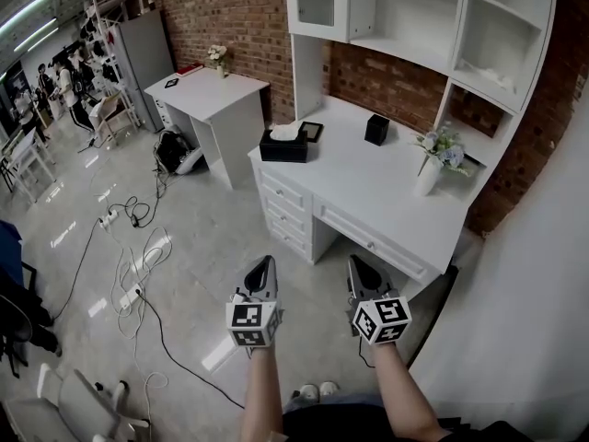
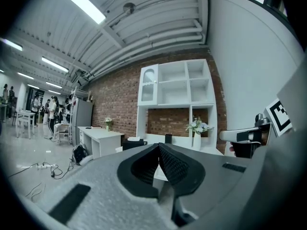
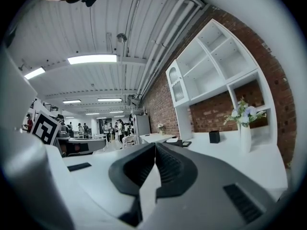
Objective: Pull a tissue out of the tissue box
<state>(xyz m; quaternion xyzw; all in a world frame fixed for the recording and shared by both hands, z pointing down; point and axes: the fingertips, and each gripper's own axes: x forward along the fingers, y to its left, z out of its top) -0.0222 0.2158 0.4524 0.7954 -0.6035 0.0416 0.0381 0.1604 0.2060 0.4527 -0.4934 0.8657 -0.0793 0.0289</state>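
A black tissue box (image 1: 282, 146) with a white tissue (image 1: 286, 131) sticking out of its top stands near the left end of the white desk (image 1: 368, 187). Both grippers hover over the floor, well short of the desk. My left gripper (image 1: 267, 262) and right gripper (image 1: 357, 261) point towards the desk, side by side. In both gripper views the jaws meet at the tips with nothing between them: left gripper (image 2: 158, 145), right gripper (image 3: 155, 145). The tissue box (image 2: 133, 143) shows small and far off in the left gripper view.
On the desk stand a small black box (image 1: 376, 129), a dark frame (image 1: 313, 132) and a white vase of flowers (image 1: 430, 170). A white shelf unit (image 1: 414, 17) rises above it. A second white table (image 1: 207, 95) is at the left. Cables (image 1: 138, 274) trail across the floor.
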